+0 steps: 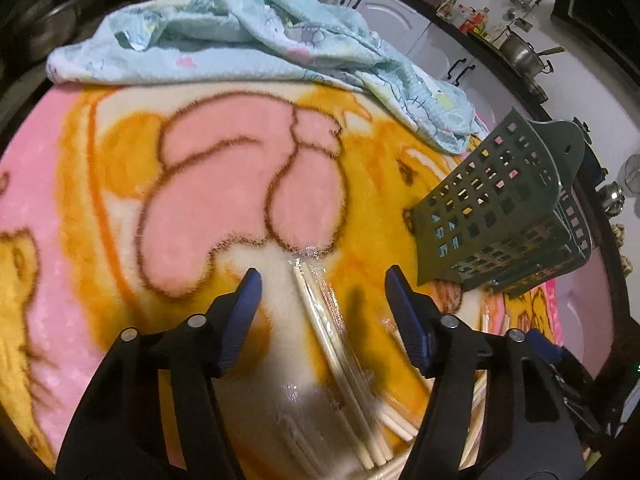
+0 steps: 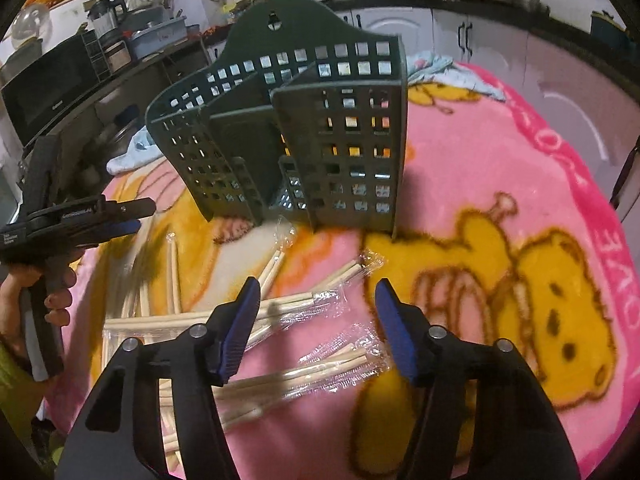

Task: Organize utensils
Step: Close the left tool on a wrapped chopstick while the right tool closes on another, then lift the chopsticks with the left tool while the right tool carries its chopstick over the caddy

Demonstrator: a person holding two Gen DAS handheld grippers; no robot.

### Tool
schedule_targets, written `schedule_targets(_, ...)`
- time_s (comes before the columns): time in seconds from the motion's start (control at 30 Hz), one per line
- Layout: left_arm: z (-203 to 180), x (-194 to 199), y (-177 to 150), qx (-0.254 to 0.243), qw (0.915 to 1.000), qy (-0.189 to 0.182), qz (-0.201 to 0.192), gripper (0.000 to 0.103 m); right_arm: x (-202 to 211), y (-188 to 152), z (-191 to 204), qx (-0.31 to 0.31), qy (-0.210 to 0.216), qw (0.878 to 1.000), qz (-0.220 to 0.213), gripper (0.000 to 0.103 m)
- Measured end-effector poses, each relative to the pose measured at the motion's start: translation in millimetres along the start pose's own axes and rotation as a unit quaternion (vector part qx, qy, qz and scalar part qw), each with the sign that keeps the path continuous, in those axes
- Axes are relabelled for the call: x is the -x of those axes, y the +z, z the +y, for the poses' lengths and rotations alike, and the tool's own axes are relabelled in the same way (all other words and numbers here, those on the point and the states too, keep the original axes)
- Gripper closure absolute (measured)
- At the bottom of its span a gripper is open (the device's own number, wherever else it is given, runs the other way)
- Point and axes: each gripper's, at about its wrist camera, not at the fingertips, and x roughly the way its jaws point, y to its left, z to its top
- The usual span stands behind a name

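Right wrist: person's hand, holder compartments

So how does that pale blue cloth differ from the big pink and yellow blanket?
The pale blue cloth lies crumpled in a heap; the pink and yellow blanket is spread flat. The cloth looks thin, with a small faint print, while the blanket is fluffy with large cartoon figures. The cloth rests on the blanket's far edge. Both are soft fabric.

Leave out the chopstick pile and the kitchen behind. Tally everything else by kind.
1 green utensil holder
1 light blue cloth
1 pink and orange blanket
2 grippers: left gripper, right gripper
Total: 5
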Motion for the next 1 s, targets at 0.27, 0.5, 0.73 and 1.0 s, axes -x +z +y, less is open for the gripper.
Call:
schedule_targets(0.27,8,-8,7,0.012,0.9998,-0.016,0.008,0.057,-10,-1,-2,-0.002,0.018,1.000,0.014,0.082)
schedule_targets(0.5,8,-8,6,-0.003,1.0000,0.005,0.008,0.072,-3,-3,1,0.004,0.022,1.000,-0.001,0.100)
schedule_targets(0.73,5,-13,10,-0.028,0.9987,0.038,0.021,0.087,18,1,13,0.024,0.018,0.999,-0.038,0.101)
schedule_targets(1.0,21,-4,13,-0.004,0.9997,0.001,0.025,0.097,45,12,28,0.053,0.025,0.996,-0.070,0.101)
